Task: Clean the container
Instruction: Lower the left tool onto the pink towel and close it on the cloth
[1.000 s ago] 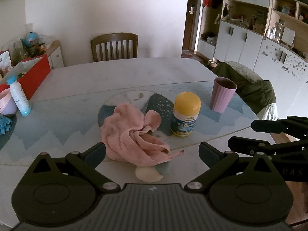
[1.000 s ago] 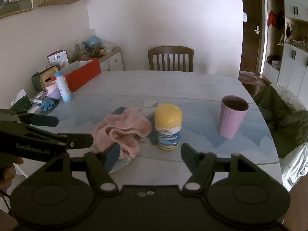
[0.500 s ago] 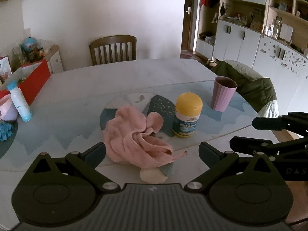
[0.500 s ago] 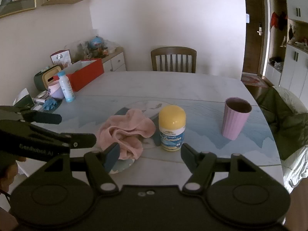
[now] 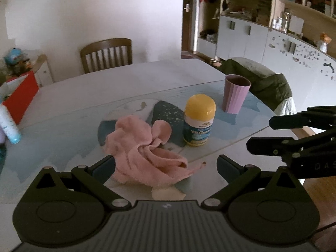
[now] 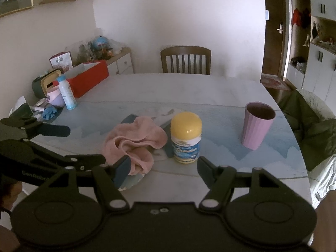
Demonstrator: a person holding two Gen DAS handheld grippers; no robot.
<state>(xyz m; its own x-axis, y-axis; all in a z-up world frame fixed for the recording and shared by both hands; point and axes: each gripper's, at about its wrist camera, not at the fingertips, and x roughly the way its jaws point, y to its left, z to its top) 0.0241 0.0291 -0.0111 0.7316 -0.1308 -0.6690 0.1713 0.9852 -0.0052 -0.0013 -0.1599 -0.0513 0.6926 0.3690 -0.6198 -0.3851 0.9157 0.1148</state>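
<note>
A crumpled pink cloth lies on the patterned mat near the table's front edge. Right beside it stands a vitamin bottle with a yellow cap and blue label. A ribbed pink cup stands upright further right. My left gripper is open, just short of the cloth and empty; it also shows in the right wrist view. My right gripper is open and empty in front of the bottle, and appears in the left wrist view.
At the table's left end stand a white spray bottle, a red box, a small pink bowl and blue gloves. A wooden chair is at the far side. A chair draped with green fabric is on the right.
Both grippers have moved a little closer to the table and its objects. The cloth, bottle and cup have not moved.
</note>
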